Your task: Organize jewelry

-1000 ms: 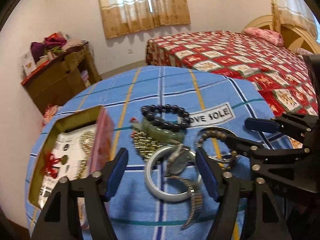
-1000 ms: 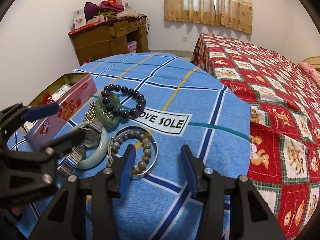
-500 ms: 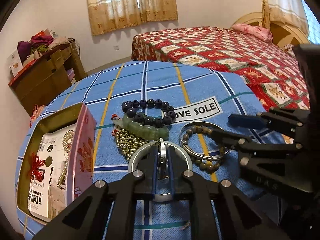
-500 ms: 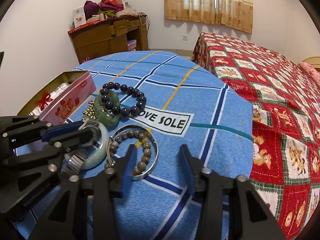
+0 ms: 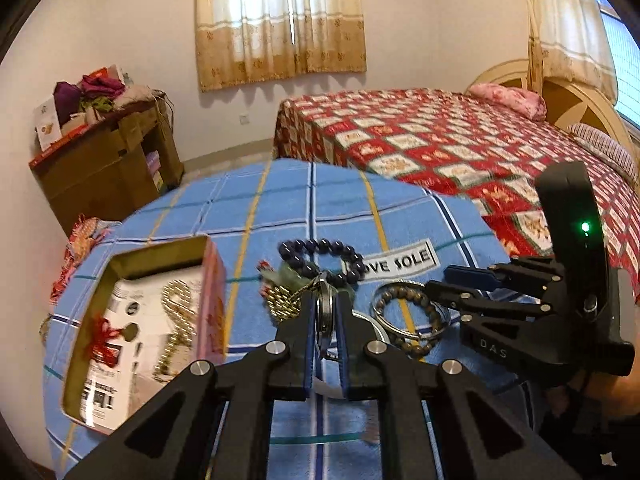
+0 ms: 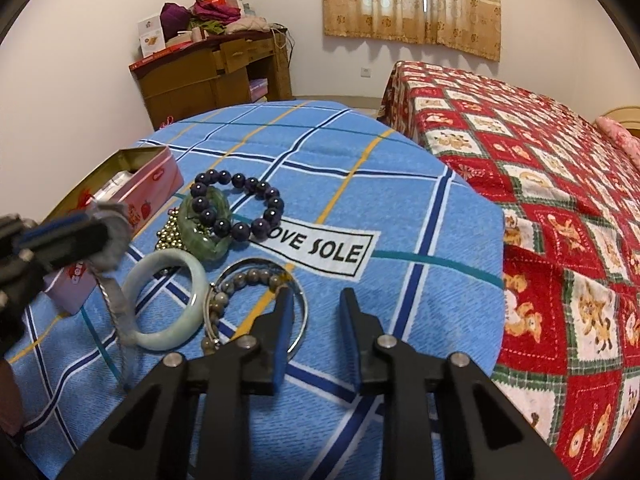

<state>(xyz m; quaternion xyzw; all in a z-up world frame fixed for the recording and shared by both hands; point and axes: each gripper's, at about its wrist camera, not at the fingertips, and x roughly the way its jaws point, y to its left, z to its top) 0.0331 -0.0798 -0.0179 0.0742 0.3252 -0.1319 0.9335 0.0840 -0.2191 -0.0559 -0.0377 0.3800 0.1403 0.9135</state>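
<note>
My left gripper [image 5: 325, 312] is shut on a silver wristwatch [image 5: 325, 309] and holds it lifted above the blue checked cloth [image 5: 280, 200]; its metal strap [image 6: 116, 308] hangs down blurred in the right wrist view. An open pink tin box [image 5: 120, 320] with a gold bead chain inside sits to the left. On the cloth lie a pale jade bangle [image 6: 164, 296], a dark bead bracelet [image 6: 240, 208], a green jade piece [image 6: 204, 224], gold beads [image 6: 170, 232] and a brown bead bracelet with a silver ring [image 6: 256, 304]. My right gripper [image 6: 314, 320] is open and empty over the ring's right edge.
The cloth carries a white label reading "OVE SOLE" [image 6: 320, 248]. A bed with a red patterned cover [image 6: 540, 160] stands to the right. A wooden desk piled with clothes [image 6: 216, 64] stands at the back wall.
My left gripper closed on the wristwatch and lifted it off the jade bangle, moving toward the tin box. My right gripper stayed open and shifted slightly.
</note>
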